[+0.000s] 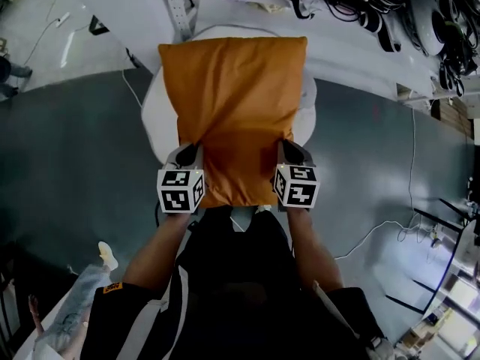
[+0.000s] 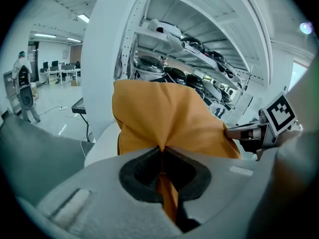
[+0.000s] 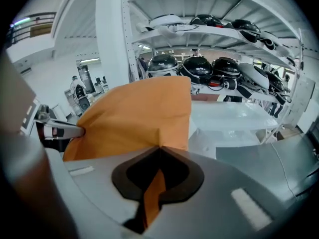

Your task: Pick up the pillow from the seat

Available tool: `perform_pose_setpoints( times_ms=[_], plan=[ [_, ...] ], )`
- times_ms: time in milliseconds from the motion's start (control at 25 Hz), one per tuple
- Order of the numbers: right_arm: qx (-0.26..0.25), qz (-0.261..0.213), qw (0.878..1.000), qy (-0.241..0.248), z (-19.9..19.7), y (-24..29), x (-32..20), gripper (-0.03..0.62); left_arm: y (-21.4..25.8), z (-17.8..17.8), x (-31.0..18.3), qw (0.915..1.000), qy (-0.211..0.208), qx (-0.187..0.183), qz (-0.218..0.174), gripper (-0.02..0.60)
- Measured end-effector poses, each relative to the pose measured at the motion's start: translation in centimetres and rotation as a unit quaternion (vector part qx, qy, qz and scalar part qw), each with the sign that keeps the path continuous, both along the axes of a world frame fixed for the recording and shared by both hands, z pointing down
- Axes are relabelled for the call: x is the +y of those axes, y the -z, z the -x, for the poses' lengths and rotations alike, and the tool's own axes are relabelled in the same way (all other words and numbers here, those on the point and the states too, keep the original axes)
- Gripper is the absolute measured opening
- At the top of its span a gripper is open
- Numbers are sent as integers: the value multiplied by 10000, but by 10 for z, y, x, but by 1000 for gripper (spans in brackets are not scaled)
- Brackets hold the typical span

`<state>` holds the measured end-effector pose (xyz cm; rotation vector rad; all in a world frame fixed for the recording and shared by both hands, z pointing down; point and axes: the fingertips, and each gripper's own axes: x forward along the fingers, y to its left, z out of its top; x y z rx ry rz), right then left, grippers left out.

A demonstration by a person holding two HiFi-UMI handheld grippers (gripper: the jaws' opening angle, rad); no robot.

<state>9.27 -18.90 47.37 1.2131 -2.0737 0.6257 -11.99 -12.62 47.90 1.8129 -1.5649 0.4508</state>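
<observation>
An orange pillow (image 1: pixel 238 103) hangs over the round white seat (image 1: pixel 154 115), held up by its two near corners. My left gripper (image 1: pixel 189 154) is shut on the pillow's left edge, with orange fabric pinched between its jaws (image 2: pixel 160 151). On the right edge my right gripper (image 1: pixel 289 152) is shut the same way, cloth creased at its jaws (image 3: pixel 159 147). In the left gripper view the pillow (image 2: pixel 164 118) fills the middle and the right gripper (image 2: pixel 249 132) shows at its far side. The right gripper view shows the pillow (image 3: pixel 139 118) with the left gripper (image 3: pixel 60 130) at its left.
Dark grey floor (image 1: pixel 67 163) lies on both sides of the seat. White shelves with helmets (image 3: pixel 199 63) and cables (image 1: pixel 420 13) stand behind it. A person (image 2: pixel 22 86) stands far off at the left. Thin cables (image 1: pixel 375 235) trail over the floor at the right.
</observation>
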Motion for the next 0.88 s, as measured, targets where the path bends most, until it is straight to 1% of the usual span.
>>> perform_pose_setpoints(
  times_ms=[120, 320, 440, 680, 880],
  plan=[
    [-56, -39, 9999, 134, -11, 22, 18, 6, 22, -12, 20, 9999, 89, 33, -79, 6],
    [-160, -262, 9981, 538, -31, 60, 37, 6, 59, -34, 45, 9989, 372, 4, -292, 6],
    [-233, -394, 9963, 734, -49, 80, 45, 6, 83, -53, 59, 9975, 532, -30, -460, 6],
    [-443, -589, 9924, 987, -98, 117, 65, 6, 132, -105, 87, 9922, 808, -97, -943, 6],
    [-735, -883, 9872, 1105, -127, 151, 89, 6, 163, -134, 115, 9861, 1044, -91, -1286, 6]
  ],
)
